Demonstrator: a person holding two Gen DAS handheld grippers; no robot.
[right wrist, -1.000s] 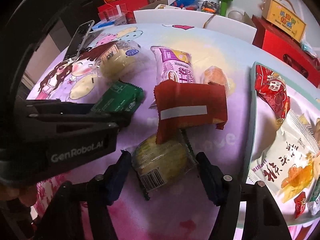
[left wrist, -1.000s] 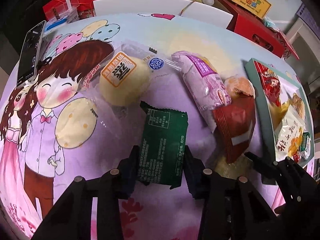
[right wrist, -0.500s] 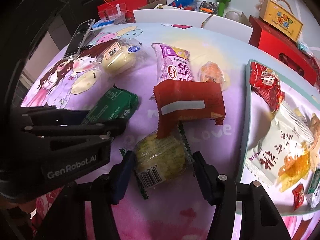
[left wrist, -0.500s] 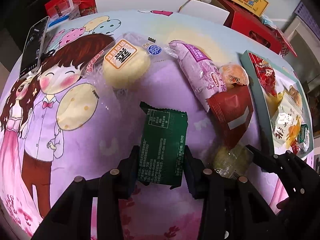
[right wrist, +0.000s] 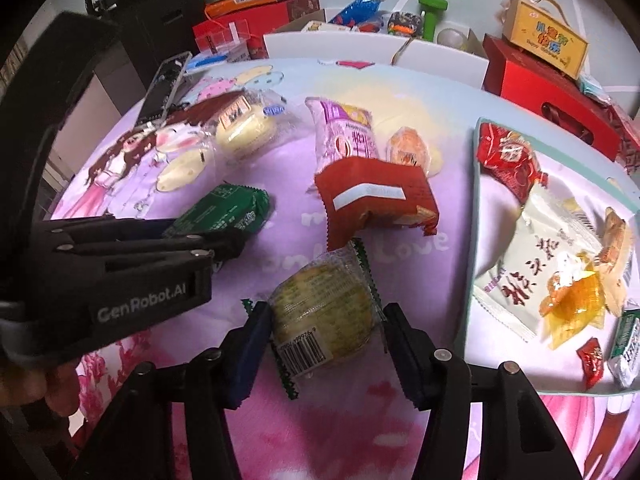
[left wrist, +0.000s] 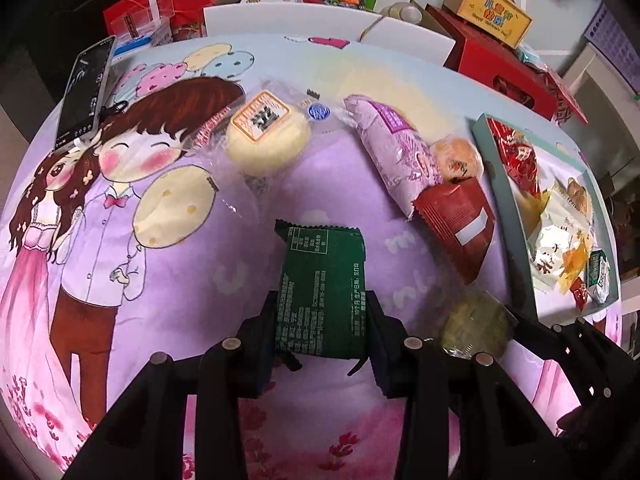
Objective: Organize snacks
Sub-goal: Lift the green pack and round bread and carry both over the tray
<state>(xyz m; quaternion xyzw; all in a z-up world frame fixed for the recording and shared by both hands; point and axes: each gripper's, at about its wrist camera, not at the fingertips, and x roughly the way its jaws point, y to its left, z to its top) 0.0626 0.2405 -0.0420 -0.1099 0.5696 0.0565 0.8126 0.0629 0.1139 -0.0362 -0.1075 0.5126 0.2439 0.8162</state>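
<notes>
Between left gripper (left wrist: 322, 320) jaws, green packet (left wrist: 324, 292).

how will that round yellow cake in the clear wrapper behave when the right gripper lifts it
The round yellow cake looks soft, so the right gripper closing hard would probably squash it. Its clear film wrapper looks glossy and may slip between the pads. The loose green crimped ends will likely flop. It seems light for its size.

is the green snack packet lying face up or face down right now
Face down, apparently. The green snack packet, clamped in the left gripper, shows only small printed text and a table on its upper side, no brand artwork.
</notes>
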